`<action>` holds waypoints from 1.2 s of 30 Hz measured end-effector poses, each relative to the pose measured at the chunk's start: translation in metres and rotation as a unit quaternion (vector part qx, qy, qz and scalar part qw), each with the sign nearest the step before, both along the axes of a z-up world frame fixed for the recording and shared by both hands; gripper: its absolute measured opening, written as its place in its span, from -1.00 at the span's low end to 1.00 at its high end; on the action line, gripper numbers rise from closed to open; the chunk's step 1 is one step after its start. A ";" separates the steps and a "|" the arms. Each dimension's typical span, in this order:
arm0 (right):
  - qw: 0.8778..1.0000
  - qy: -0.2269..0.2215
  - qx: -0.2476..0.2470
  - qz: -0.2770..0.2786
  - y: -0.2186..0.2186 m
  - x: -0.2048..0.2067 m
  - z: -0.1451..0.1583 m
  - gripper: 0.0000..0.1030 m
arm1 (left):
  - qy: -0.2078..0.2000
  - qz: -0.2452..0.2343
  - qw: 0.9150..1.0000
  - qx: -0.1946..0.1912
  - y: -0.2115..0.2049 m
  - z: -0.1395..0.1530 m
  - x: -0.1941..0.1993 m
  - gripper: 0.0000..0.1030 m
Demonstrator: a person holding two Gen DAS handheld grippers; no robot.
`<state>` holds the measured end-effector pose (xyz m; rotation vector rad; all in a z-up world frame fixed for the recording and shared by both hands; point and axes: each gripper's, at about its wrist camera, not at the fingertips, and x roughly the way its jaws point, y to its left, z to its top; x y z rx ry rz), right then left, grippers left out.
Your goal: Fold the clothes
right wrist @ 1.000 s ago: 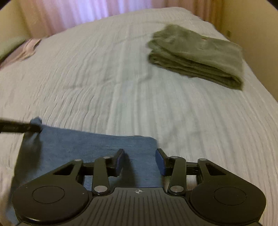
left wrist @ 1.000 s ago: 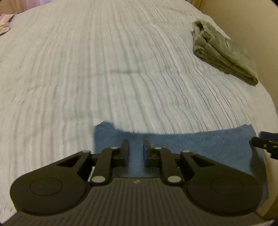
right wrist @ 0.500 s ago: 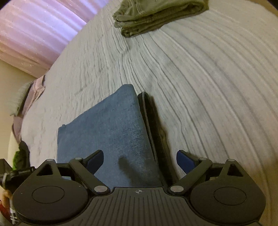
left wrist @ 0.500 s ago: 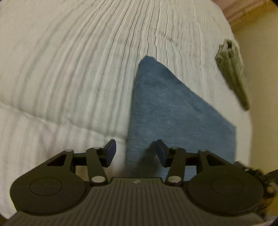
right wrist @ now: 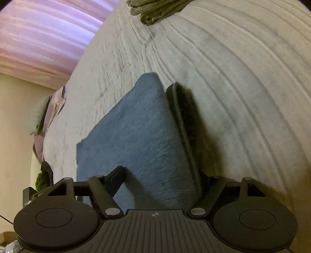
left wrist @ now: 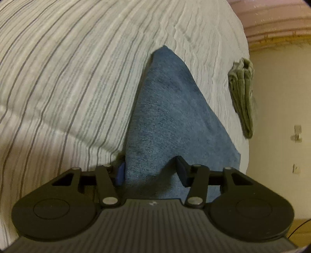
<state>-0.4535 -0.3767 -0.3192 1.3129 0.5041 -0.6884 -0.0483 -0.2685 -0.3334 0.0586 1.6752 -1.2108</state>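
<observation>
Blue terry-cloth towel (left wrist: 171,120), folded flat, lies on the pale grey-striped, crinkled bedspread (left wrist: 68,74) near the edge of the bed. In the right wrist view the same blue towel (right wrist: 140,136) shows a second, darker folded layer along its right-hand edge.

Left gripper (left wrist: 150,172): black, two-fingered. Its jaws stand partly apart, one on each side of the towel's near corner. The left finger (left wrist: 120,174) sits at the towel's left edge; the right finger (left wrist: 181,171) lies over the cloth surface. The jaws are not closed on the fabric; whether the pads touch it cannot be told.

Right gripper (right wrist: 165,179): black, two-fingered. Its jaws are spread wide and span the towel's near end. The left finger (right wrist: 114,177) lies over the blue surface. The right fingertip is hidden behind the folded edge of the cloth. No fabric is clamped between the jaws.

Olive-green folded garment (left wrist: 243,95) rests on the bedspread well apart from the towel, close to the far side of the bed. In the right wrist view this garment (right wrist: 155,9) appears at the top of the frame.

Pink pleated curtain (right wrist: 48,35) hangs beyond the bed.
</observation>
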 end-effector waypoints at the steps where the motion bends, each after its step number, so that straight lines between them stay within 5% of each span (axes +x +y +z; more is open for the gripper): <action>1: 1.000 0.008 -0.003 0.002 0.001 0.002 0.002 0.15 | -0.003 -0.011 1.000 -0.003 -0.002 0.003 0.000 -0.31; 4: 1.000 0.019 -0.001 -0.009 0.008 0.000 0.015 -0.26 | -0.020 -0.050 0.998 -0.021 -0.006 0.020 -0.004 -0.60; 7: 0.999 0.044 -0.017 -0.014 0.019 0.008 0.037 -0.41 | -0.035 -0.090 0.995 -0.038 -0.013 0.041 -0.007 -0.73; 16: 0.994 0.066 -0.041 -0.074 0.038 0.016 0.095 -0.48 | -0.070 -0.196 0.974 -0.089 -0.066 0.102 -0.016 -0.76; 23: 0.984 0.030 -0.073 -0.160 -0.024 -0.021 0.130 -0.48 | -0.062 -0.244 0.952 -0.175 -0.176 0.136 -0.053 -0.76; 29: 0.971 -0.010 -0.101 -0.216 -0.131 -0.088 0.141 -0.48 | -0.068 -0.273 0.930 -0.239 -0.316 0.161 -0.117 -0.76; 36: 0.964 -0.040 -0.112 -0.236 -0.266 -0.145 0.132 -0.48 | -0.099 -0.277 0.923 -0.248 -0.456 0.156 -0.173 -0.76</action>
